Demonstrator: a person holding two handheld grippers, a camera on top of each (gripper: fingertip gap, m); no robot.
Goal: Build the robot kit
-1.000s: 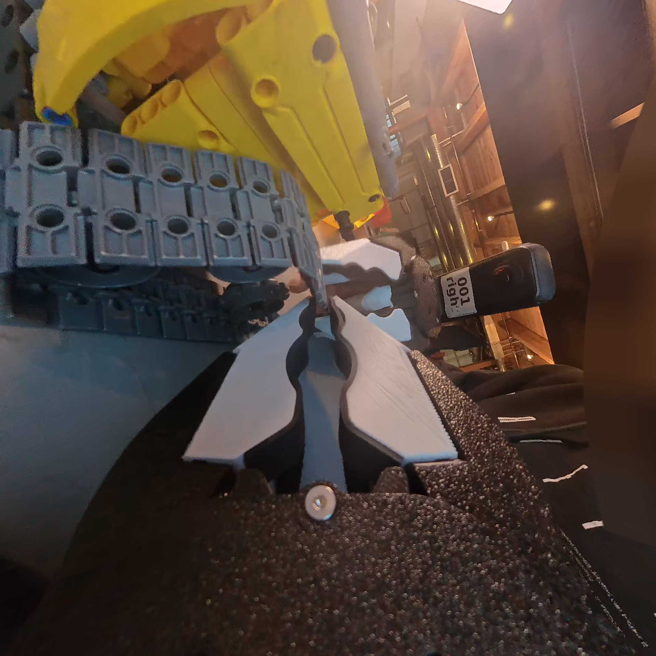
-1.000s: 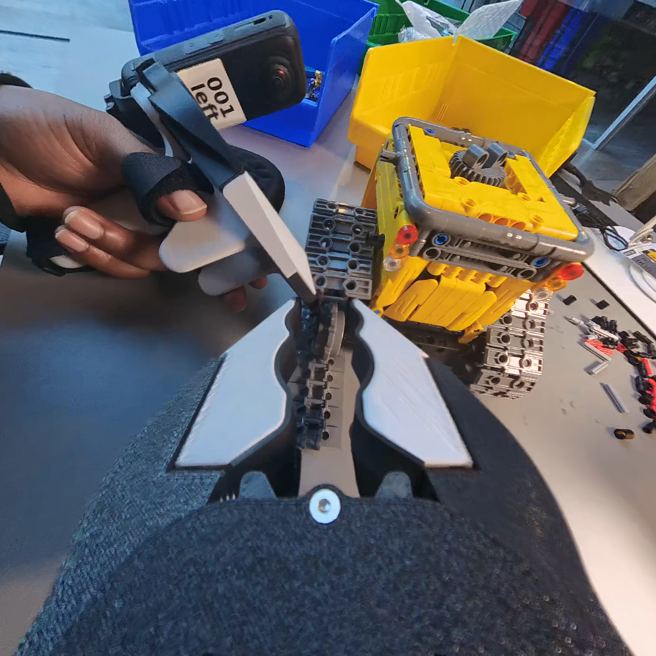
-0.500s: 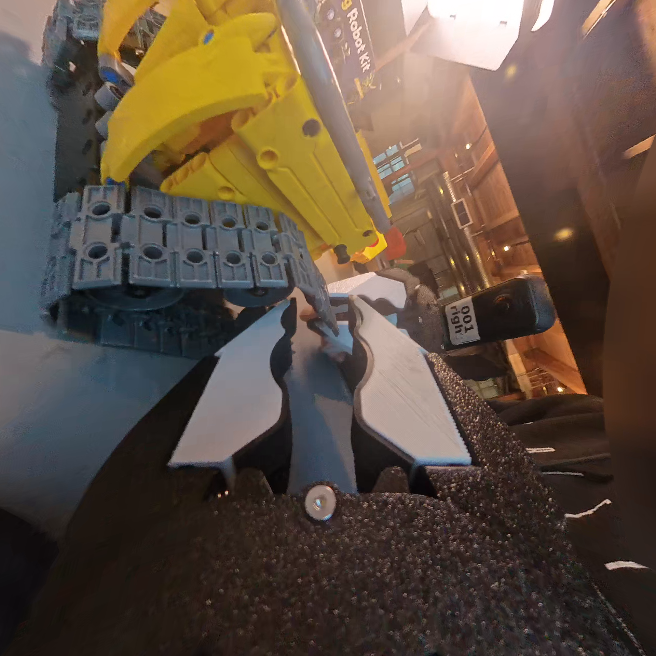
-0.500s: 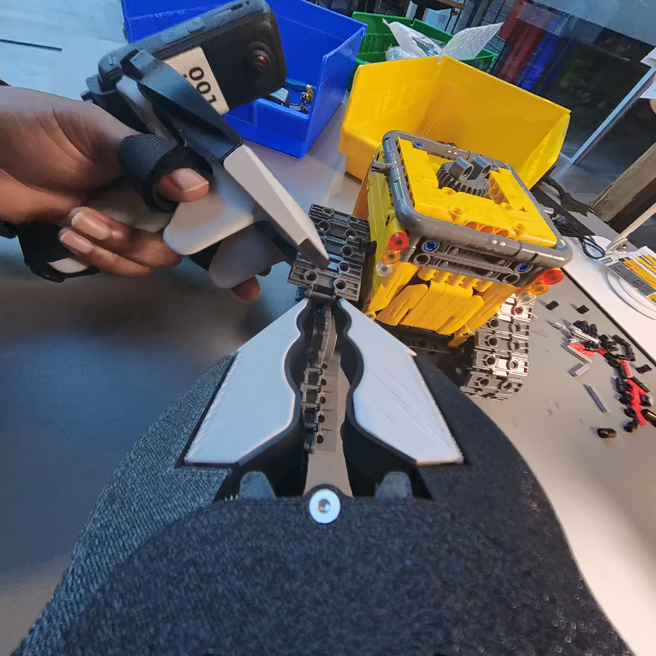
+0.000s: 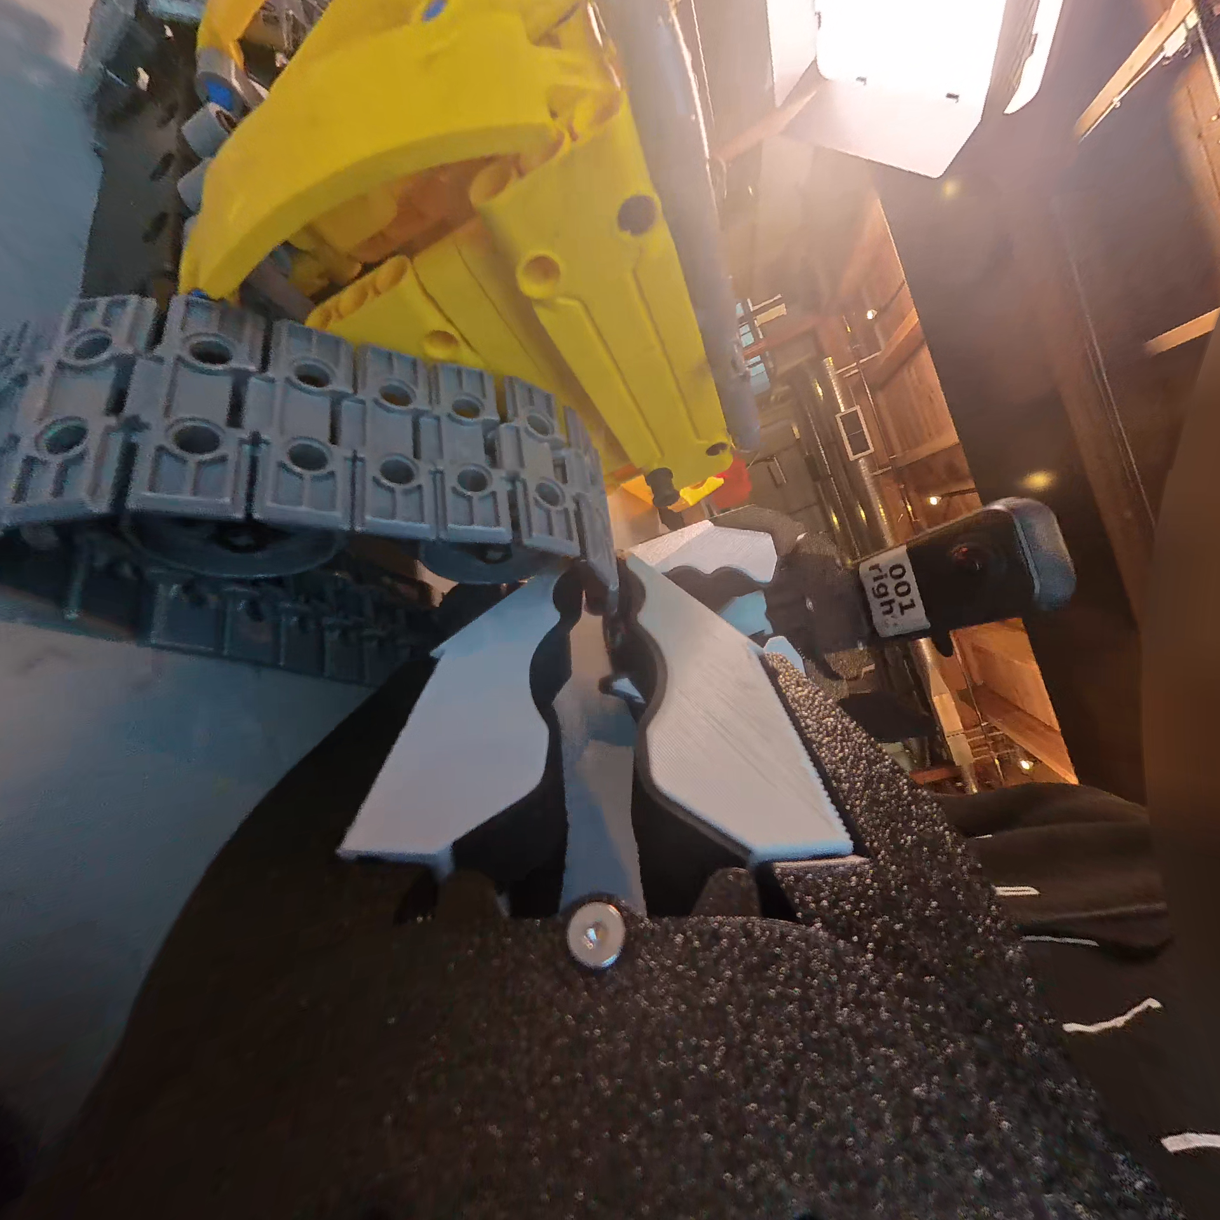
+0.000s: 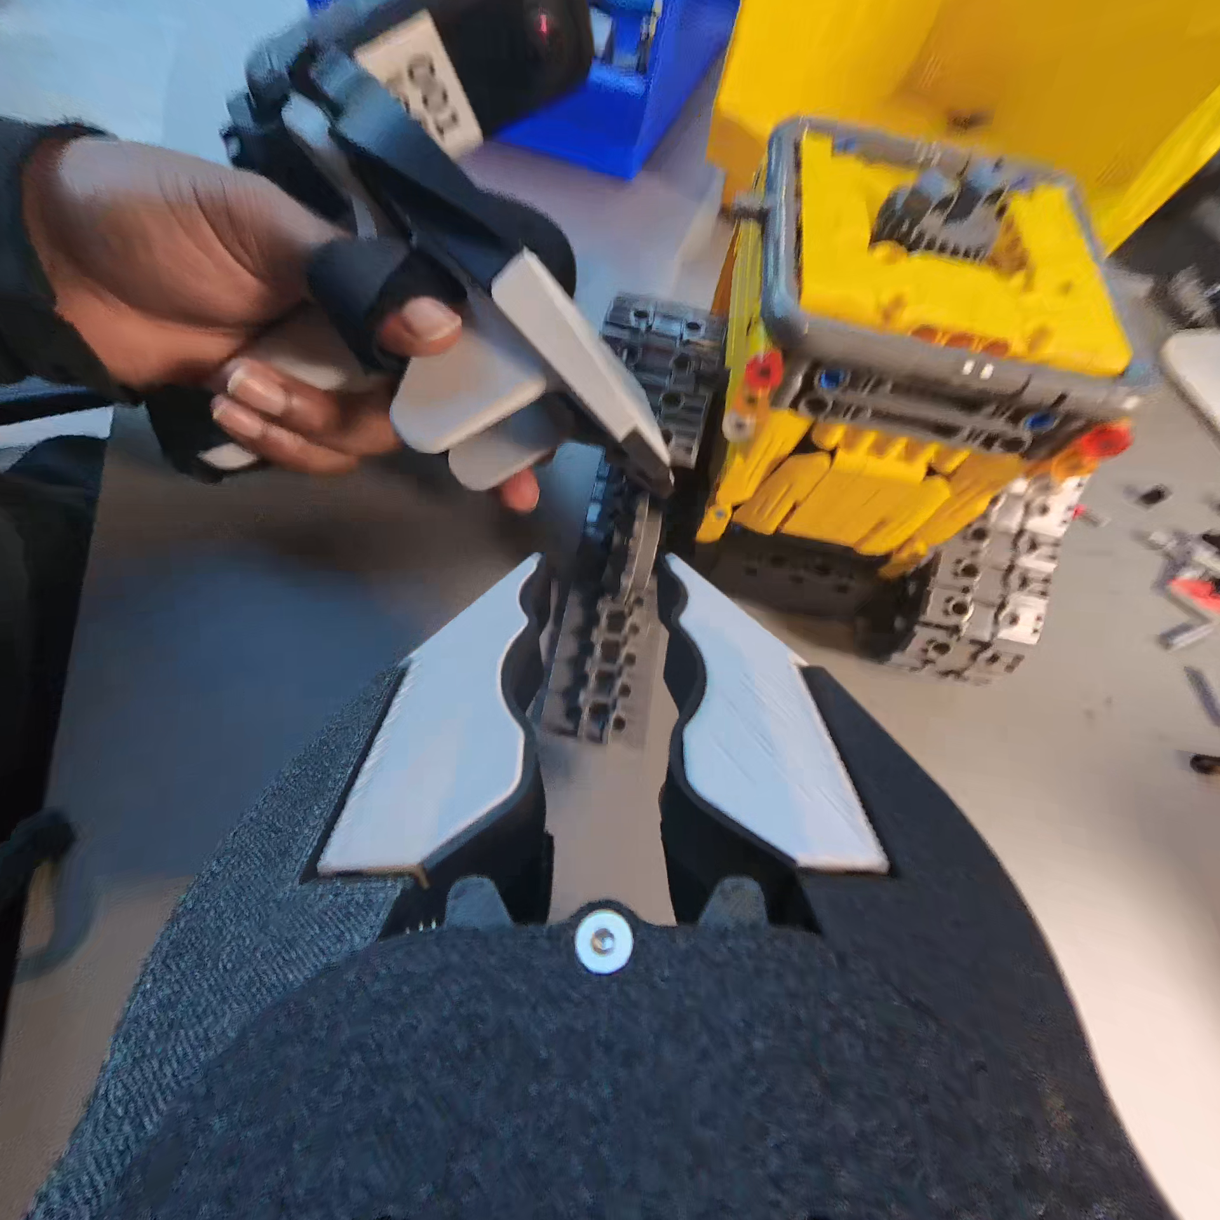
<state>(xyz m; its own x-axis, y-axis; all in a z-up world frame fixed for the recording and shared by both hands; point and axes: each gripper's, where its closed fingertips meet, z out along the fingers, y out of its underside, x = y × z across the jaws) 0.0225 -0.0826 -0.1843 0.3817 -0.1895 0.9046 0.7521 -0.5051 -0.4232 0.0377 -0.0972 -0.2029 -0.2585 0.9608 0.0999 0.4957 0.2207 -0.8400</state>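
Right wrist view: we see the right gripper (image 6: 601, 568) spread, its fingers either side of the loose grey track (image 6: 597, 634) without gripping it. The left gripper (image 5: 604, 581) pinches the track's end link beside the yellow toy vehicle (image 6: 924, 370) on the table (image 6: 231, 627).

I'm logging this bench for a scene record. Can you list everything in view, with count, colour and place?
toy vehicle: one, yellow with grey frame, on the table right of centre.
tracks: two, grey; one on the vehicle's near left side, one on its right.
loose track strip: one, dark grey, hanging from the left track, between the right gripper's jaws.
bins: one blue, one yellow, behind the vehicle.
small loose parts: several, dark and red, table's right edge.
table: one, grey.
left gripper: tips shut on the track's end.
right gripper: jaws apart around the strip.
hand: one, holding the left gripper.
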